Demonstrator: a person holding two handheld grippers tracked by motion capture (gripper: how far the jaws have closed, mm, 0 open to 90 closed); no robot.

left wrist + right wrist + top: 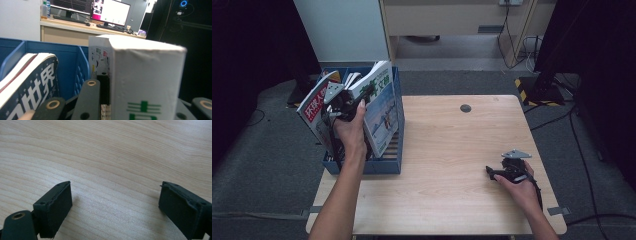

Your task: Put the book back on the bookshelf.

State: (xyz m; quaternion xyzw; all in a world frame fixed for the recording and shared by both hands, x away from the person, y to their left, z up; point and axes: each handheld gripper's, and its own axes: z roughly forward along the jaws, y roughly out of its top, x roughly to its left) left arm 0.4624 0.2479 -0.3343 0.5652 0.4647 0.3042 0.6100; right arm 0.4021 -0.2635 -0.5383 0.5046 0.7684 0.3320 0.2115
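- We see the left gripper (354, 102) pinching a thick white book (379, 107), green characters on its cover, page block pale.
- The book stands tilted in the blue file box (389, 165) at the table's (452, 165) left edge, beside a red-and-white magazine (314, 107).
- Our right gripper (492, 173) rests on the table, jaws spread, holding nothing.
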